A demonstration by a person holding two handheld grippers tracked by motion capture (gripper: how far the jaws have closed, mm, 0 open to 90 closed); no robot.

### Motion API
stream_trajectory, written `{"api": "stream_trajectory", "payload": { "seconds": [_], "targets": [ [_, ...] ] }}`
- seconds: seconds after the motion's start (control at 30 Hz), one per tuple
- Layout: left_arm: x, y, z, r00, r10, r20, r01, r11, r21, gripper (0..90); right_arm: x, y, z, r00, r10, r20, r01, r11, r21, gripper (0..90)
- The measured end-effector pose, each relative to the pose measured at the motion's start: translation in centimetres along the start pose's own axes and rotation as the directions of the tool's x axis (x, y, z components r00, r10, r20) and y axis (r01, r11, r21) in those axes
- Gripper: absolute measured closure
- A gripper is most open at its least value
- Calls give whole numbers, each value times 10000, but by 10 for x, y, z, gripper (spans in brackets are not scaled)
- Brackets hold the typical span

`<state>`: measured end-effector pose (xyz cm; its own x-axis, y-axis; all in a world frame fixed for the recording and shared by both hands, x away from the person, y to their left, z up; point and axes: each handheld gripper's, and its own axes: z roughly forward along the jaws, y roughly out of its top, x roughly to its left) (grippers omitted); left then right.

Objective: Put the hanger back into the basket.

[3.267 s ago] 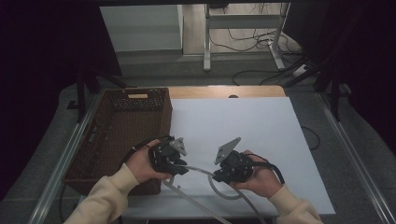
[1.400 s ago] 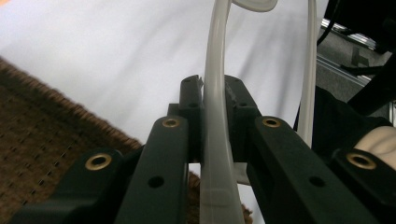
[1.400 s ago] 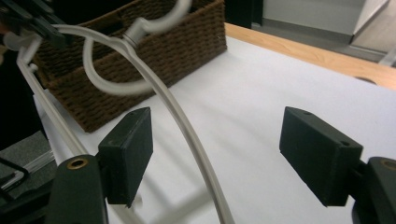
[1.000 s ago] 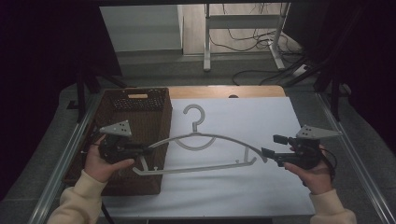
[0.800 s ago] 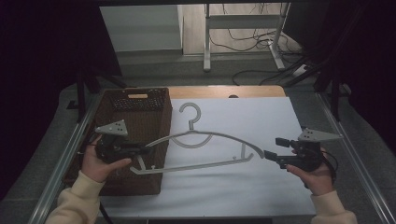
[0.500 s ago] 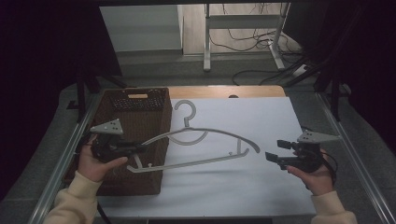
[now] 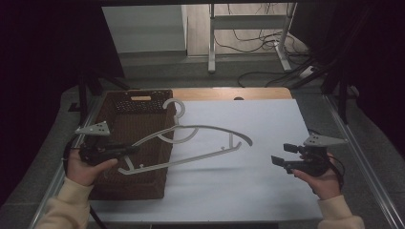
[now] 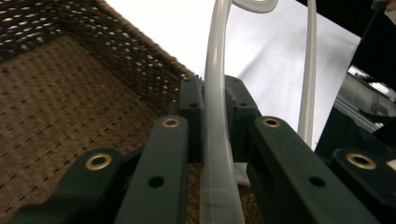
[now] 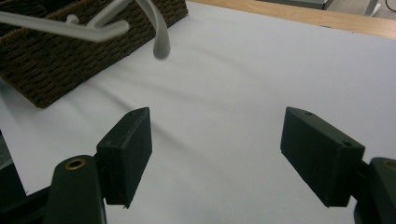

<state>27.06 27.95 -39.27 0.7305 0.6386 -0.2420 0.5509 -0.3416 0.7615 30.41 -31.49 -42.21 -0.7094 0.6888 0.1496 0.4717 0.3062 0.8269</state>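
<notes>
I count 1 hanger (image 7: 191, 143), white plastic w/ 1 hook. 1 wicker basket (image 7: 143, 157), brown. 1 white sheet (image 7: 248, 191) on 1 table (image 7: 229, 93). 2 grippers of mine: left (image 7: 131, 149) & right (image 7: 278, 155), 2 jaws ea. 2 hands.

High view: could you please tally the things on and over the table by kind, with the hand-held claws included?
Hanger, pale plastic, held in the air: 1
Wicker basket, dark brown: 1
White sheet on the table: 1
Claws: 2, the left claw shut on the hanger, the right claw open with nothing in it
Total: 5
</notes>
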Motion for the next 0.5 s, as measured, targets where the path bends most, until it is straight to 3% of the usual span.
{"api": "stream_trajectory", "payload": {
  "seconds": [0.5],
  "targets": [
    [27,-20,-26,9925,-985,-720,943,9937,-601,800,0,0,1,10000,-60,-20,60,9999,113,246]
  ]
}}
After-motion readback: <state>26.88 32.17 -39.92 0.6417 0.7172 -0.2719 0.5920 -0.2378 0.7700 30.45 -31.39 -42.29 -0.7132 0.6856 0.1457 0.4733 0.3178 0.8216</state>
